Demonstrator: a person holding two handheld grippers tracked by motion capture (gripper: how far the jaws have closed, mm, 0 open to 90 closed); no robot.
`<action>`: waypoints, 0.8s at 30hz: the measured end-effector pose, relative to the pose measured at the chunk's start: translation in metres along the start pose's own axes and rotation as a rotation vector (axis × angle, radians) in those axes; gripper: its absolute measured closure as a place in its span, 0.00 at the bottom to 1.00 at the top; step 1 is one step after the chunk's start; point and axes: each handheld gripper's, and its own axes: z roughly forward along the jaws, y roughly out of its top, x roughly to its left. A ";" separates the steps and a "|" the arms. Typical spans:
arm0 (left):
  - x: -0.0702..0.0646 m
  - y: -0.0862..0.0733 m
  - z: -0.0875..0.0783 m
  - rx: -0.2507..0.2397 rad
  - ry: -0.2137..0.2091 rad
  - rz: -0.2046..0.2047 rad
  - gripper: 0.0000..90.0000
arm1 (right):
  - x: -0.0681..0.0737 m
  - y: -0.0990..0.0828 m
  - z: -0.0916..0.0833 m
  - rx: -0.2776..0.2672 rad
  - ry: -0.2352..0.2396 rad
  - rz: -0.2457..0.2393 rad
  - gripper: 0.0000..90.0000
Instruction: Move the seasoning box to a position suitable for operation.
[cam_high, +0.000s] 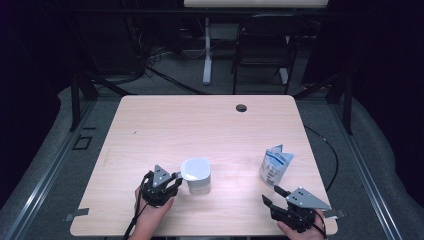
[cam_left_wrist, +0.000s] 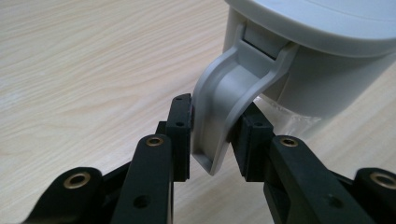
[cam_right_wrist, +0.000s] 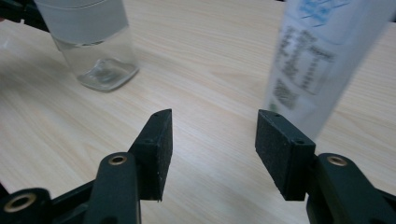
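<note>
Your left gripper (cam_high: 175, 180) sits at the near left of the table (cam_high: 150, 120) in the high view, its tips at the handle of the white-lidded pitcher (cam_high: 196, 175); your right gripper (cam_high: 272, 196) rests just short of the blue-and-white pouch (cam_high: 275, 165).

From the left gripper view, the jaws straddle the grey handle (cam_left_wrist: 219, 107), one pad touching it, the other a hair off, so the grasp looks unfinished; squeeze before lifting.

From the right gripper view, the jaws stand apart on nothing, the pouch (cam_right_wrist: 322, 60) upright ahead to the right. The pitcher (cam_right_wrist: 93, 42) has a clear lower body.
</note>
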 end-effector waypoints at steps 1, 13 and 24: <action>-0.002 0.000 0.000 -0.005 -0.002 0.003 0.79 | 0.003 -0.001 0.004 0.007 0.009 -0.006 0.51; -0.011 0.001 0.003 -0.015 -0.058 0.057 0.79 | 0.017 -0.010 0.031 0.080 0.061 -0.066 0.51; -0.017 0.000 0.001 -0.011 -0.108 0.094 0.79 | 0.016 -0.014 0.042 0.107 0.090 -0.051 0.51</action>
